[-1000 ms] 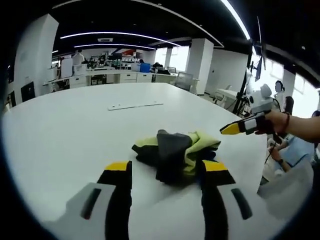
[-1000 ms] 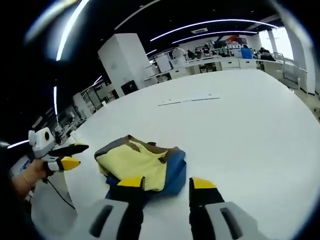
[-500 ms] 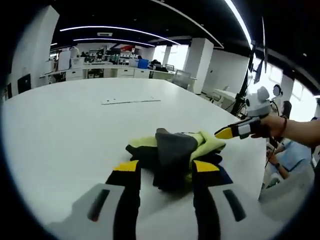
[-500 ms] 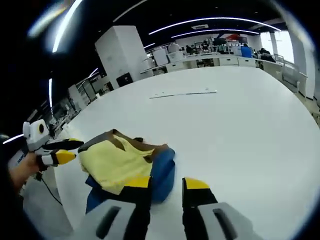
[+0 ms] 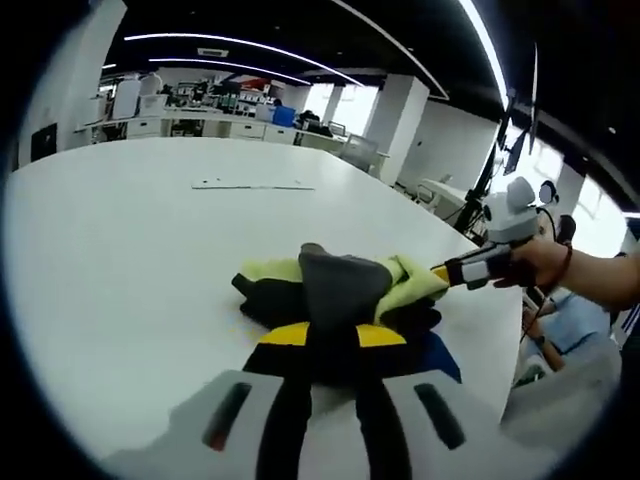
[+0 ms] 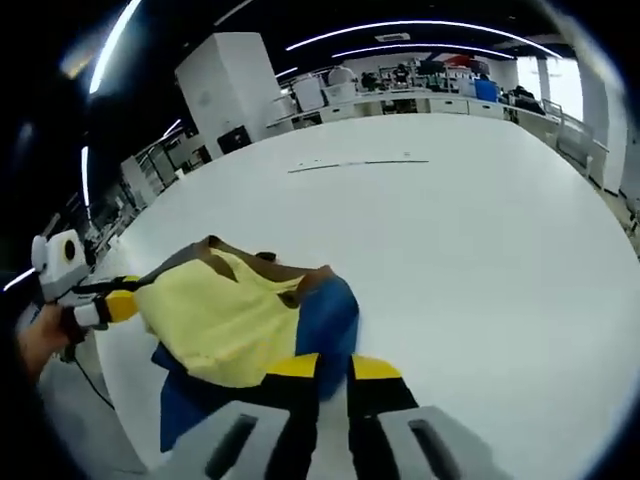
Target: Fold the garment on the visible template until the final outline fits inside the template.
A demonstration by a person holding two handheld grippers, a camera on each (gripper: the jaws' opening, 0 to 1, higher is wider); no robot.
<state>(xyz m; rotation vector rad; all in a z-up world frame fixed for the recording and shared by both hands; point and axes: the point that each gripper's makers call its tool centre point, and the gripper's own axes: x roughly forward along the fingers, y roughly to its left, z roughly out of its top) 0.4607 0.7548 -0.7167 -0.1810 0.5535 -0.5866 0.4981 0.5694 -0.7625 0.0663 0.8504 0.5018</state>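
With the garment (image 5: 340,300) bunched at lower centre on the table (image 5: 120,250), our left gripper (image 5: 325,335) and right gripper (image 6: 322,368) clenched on its edges, so we judged lifting apart evenly would spread it best.

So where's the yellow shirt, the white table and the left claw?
yellow shirt (image 6: 215,325), right gripper view, on its yellow middle panel.
white table (image 6: 470,230), right gripper view, on a bare part of its top.
left claw (image 5: 332,335), left gripper view, midway between its yellow tips at the garment's edge.
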